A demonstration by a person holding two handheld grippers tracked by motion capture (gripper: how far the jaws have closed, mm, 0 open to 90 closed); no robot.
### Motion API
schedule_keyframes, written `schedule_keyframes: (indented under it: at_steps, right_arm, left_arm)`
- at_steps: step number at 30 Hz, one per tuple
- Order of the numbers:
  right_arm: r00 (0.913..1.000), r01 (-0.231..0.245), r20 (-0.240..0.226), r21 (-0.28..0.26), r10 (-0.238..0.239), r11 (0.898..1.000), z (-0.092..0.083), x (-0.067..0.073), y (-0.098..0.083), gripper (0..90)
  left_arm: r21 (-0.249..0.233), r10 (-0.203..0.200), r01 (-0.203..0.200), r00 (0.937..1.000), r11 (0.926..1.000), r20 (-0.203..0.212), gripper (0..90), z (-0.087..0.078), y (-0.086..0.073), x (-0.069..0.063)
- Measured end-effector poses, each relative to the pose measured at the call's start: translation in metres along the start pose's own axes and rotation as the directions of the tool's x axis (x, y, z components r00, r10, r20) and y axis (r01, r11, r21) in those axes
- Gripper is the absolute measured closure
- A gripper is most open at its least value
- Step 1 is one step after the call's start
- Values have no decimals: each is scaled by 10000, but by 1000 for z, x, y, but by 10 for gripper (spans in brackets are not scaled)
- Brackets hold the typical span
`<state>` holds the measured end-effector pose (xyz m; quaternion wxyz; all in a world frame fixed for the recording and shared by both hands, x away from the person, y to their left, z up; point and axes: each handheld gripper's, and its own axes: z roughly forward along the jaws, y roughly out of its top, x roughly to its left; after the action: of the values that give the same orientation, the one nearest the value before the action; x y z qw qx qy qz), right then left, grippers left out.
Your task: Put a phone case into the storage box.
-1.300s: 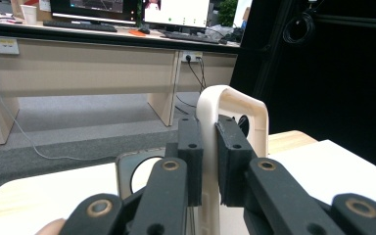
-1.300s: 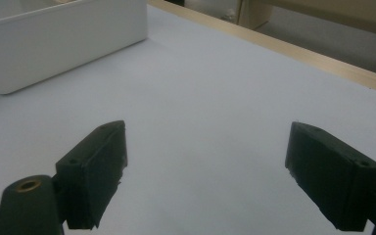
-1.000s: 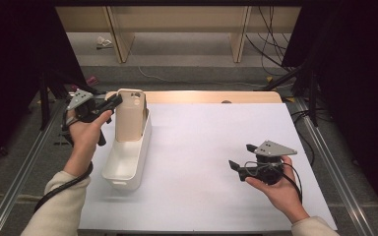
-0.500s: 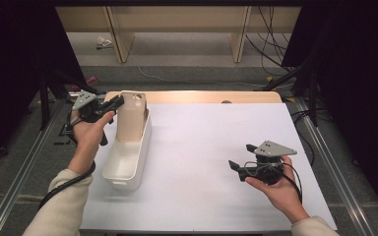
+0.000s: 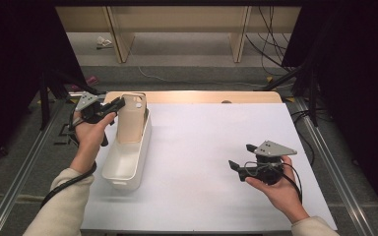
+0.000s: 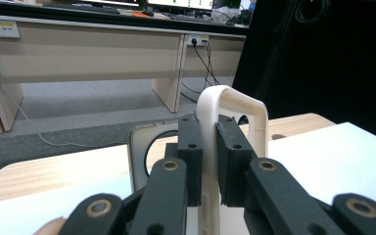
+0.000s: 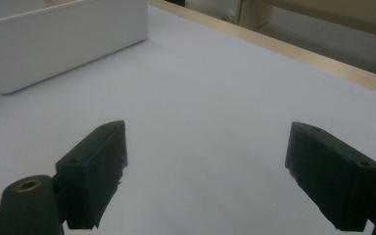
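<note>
A beige phone case [image 5: 130, 120] stands upright at the far end of a white bin [image 5: 123, 169] on the left of the table. My left gripper [image 5: 118, 103] comes in from the left and is shut on the case's upper edge. In the left gripper view the cream rim of the case [image 6: 235, 100] runs up between the two black pads of that gripper [image 6: 208, 142], which press on it from both sides. My right gripper [image 5: 238, 157] rests in a hand low over the white table at the right, open and holding nothing [image 7: 208, 161].
The white mat [image 5: 211, 132] covers the wooden table [image 5: 197, 97]. The bin's side wall [image 7: 63, 39] lies ahead and to the left in the right gripper view. Beyond the table's far edge are the grey floor, cables and desk legs.
The left hand has shifted very slightly with the case still in its jaws. The right hand has kept still.
</note>
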<state>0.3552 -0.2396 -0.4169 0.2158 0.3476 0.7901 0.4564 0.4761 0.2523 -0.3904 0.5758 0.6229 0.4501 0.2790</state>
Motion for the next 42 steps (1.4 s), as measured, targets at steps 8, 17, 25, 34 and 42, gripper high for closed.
schedule_keyframes:
  at_steps: [8,17,25,34,42]
  right_arm:
    - [10000,-10,5,-19,10,10000,0,0,0,166]
    - [10000,-20,-7,15,20,10000,0,0,0,166]
    - [10000,-30,-6,15,30,10000,0,0,0,166]
    - [10000,-45,-20,22,45,10000,1,0,0,165]
    - [10000,-58,-29,14,58,10000,1,-1,-1,165]
  left_arm:
    - [49,39,-39,10000,10000,-5,818,4,-2,1]
    - [245,110,-109,9999,9996,-54,818,8,-7,4]
    - [285,171,-169,9998,9994,-65,817,12,-8,5]
    - [350,144,-142,9999,9993,-71,816,17,-12,8]
    - [431,174,-172,9998,9989,-40,815,20,-15,10]
